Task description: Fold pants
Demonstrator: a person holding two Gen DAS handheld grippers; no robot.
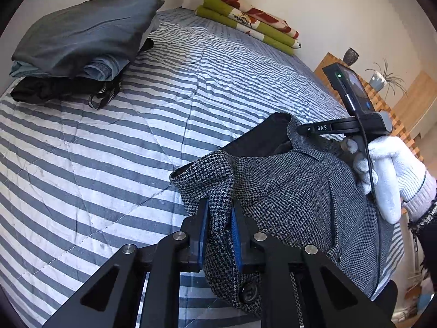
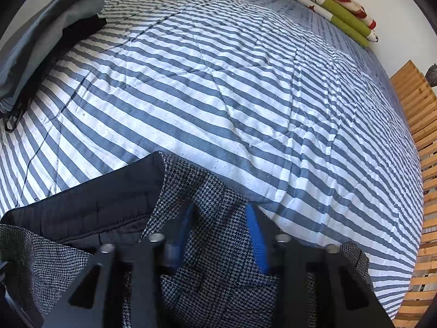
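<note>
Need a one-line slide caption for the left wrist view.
Left tongs pinch the houndstooth pants over a striped quilt, folded clothes stacked behind.

two close wrist views, shared bed (image 1: 109, 136)

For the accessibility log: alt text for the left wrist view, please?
The left claw pinches a bunched fold of grey houndstooth pants above a blue-and-white striped quilt. A white-gloved hand holds the right claw's handle at the right; folded clothes are stacked at the upper left.
</note>
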